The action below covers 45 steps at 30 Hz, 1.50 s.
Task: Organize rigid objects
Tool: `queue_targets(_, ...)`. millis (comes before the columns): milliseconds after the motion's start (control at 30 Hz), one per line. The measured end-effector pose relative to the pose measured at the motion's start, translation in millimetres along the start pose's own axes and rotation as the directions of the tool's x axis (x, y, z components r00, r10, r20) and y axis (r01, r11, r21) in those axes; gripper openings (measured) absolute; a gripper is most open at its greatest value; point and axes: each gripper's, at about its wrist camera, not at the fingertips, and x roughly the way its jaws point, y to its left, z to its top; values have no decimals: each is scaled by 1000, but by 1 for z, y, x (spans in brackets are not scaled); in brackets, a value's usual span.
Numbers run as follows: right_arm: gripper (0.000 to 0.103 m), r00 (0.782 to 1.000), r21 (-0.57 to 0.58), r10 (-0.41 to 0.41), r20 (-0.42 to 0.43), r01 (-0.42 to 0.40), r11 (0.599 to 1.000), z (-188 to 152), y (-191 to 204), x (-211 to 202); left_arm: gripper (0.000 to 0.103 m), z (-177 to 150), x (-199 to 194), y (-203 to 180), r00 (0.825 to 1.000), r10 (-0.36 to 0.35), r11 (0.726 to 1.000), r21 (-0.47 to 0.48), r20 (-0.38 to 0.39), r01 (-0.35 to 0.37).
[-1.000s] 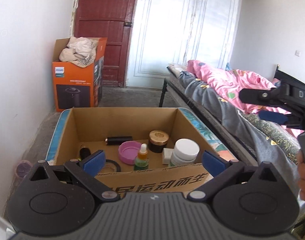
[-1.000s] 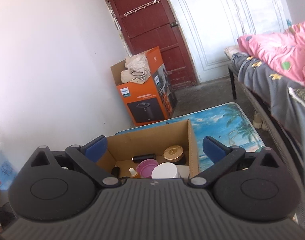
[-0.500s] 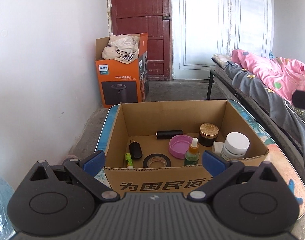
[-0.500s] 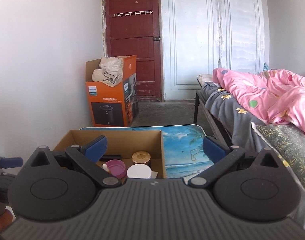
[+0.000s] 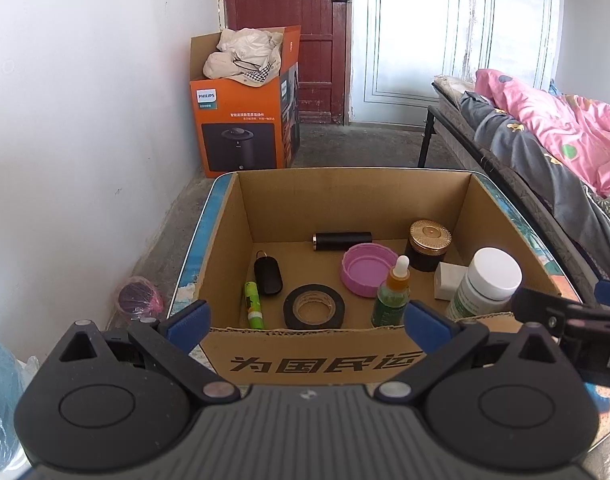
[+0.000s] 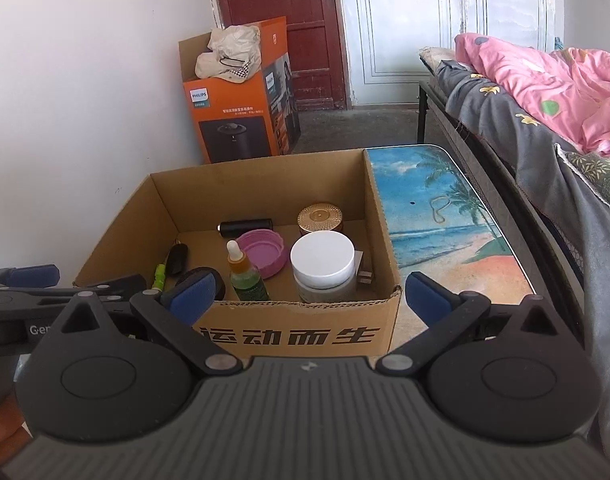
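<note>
An open cardboard box (image 5: pixel 289 356) (image 6: pixel 265 332) stands on a low table with a beach print (image 6: pixel 437 216). Inside lie a black tape roll (image 5: pixel 314 306), a pink lid (image 5: pixel 367 263) (image 6: pixel 261 252), a green dropper bottle (image 5: pixel 392 296) (image 6: pixel 245 276), a white-capped jar (image 5: pixel 487 280) (image 6: pixel 323 264), a gold-lidded jar (image 5: pixel 429 242) (image 6: pixel 320 216), a black tube (image 5: pixel 341 240) (image 6: pixel 245 227), a black key fob (image 5: pixel 267 276) and a green stick (image 5: pixel 253 304). My left gripper (image 5: pixel 307 326) and my right gripper (image 6: pixel 305 294) both hover open and empty before the box's near wall.
An orange Philips carton (image 5: pixel 241 120) (image 6: pixel 237 112) stuffed with cloth stands by the red door (image 5: pixel 285 8). A bed with pink and grey bedding (image 5: pixel 553 136) (image 6: pixel 545 92) runs along the right. White wall on the left. A pink bag (image 5: pixel 139 298) lies on the floor.
Both grippers have swung toward the box and now face it squarely side by side. Each now appears at the edge of the other's view. Objects in the box have not moved.
</note>
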Motion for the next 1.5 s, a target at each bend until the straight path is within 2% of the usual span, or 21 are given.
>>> queue_targets(567, 102, 998, -42, -56, -37, 54, 998, 2, -3, 26, 103, 2, 14, 3, 999, -14, 1000, 10, -34, 14)
queue_targets(1500, 102, 997, -77, -62, -51, 58, 995, 4, 4, 29, 103, 0, 21, 10, 998, -8, 1000, -12, -60, 7)
